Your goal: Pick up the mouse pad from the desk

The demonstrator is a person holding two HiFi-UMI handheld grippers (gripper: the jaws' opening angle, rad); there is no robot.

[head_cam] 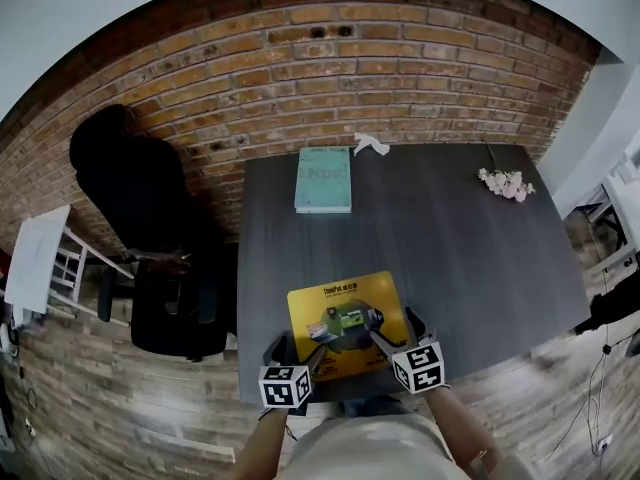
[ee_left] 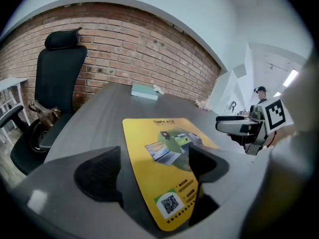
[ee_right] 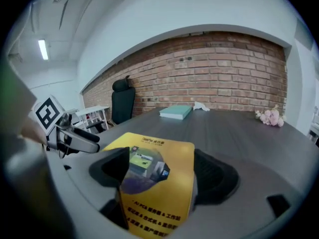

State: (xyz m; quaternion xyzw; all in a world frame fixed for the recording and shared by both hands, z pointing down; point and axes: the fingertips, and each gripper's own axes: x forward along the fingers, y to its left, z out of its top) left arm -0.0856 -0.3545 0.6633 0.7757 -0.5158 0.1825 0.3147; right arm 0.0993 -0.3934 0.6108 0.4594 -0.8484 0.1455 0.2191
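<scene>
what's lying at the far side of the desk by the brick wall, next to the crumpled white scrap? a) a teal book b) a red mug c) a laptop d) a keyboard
A: a teal book lies flat at the far edge of the desk, just left of the crumpled white scrap.

Held low and close together, the left black gripper [head_cam: 322, 336] and the right black gripper [head_cam: 376, 330] point forward and downward, tips converging, each with jaws spread wide.

**Items Outside the Task**

Teal book [head_cam: 323, 179]: lies flat at the far edge of the desk [head_cam: 450, 258], left of centre. Crumpled white paper [head_cam: 371, 144]: just beside the book's far right corner. Pink flowers [head_cam: 506, 183]: far right corner. Black office chair [head_cam: 150, 228]: left of the desk, before the brick wall [head_cam: 300, 58].
</scene>
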